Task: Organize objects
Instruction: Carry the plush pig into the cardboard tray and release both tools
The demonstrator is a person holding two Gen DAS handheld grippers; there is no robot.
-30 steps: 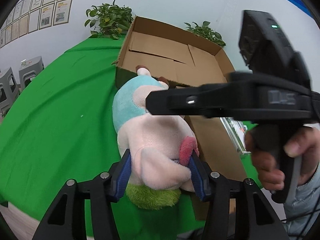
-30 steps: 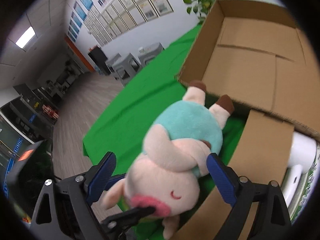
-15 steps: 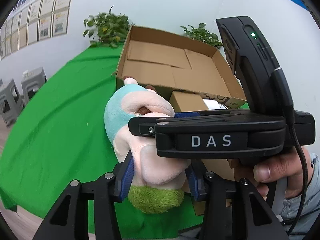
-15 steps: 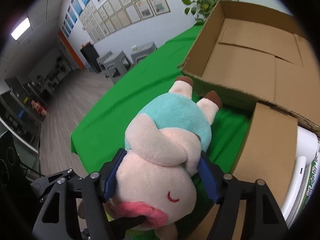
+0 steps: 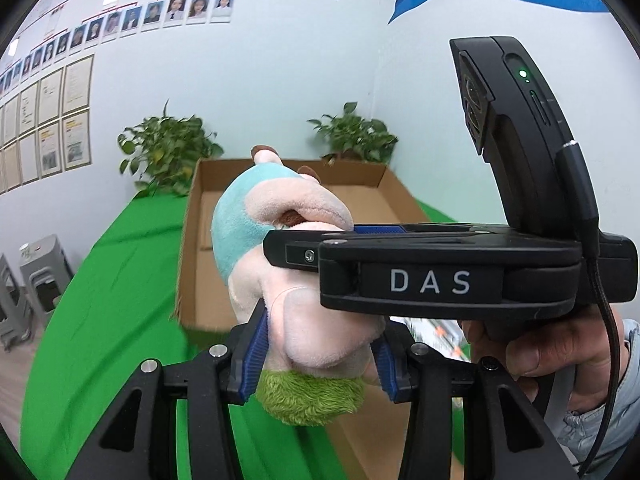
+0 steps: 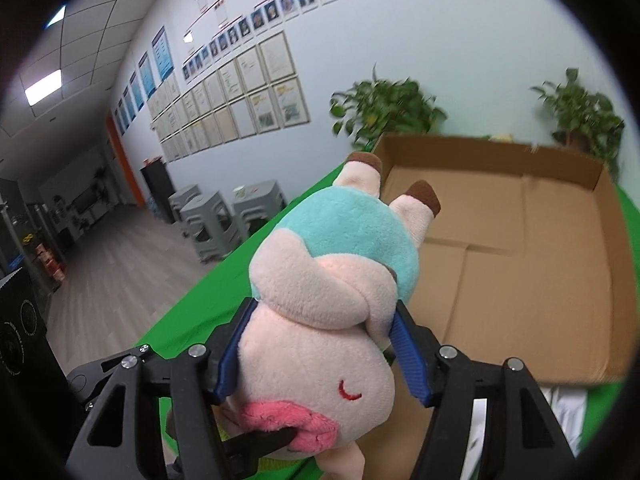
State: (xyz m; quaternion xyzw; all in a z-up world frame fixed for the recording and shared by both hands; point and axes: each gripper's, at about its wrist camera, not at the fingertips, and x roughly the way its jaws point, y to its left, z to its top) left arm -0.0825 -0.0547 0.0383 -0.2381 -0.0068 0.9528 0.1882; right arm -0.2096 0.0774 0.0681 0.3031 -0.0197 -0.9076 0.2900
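Currently, the pink-and-teal plush pig is clamped by both the left gripper and right gripper, the right's jaws closing further, probably for steadier carriage toward the far open cardboard box.

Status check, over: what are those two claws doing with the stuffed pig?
Both grippers, left and right, clamped on pig. Pig held above cloth. Box ahead, open, path clear.

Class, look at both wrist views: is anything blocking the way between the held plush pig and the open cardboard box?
Nothing visible. The plush pig, clamped by both the left gripper and the right gripper, hangs before the cardboard box, whose visible floor is bare.
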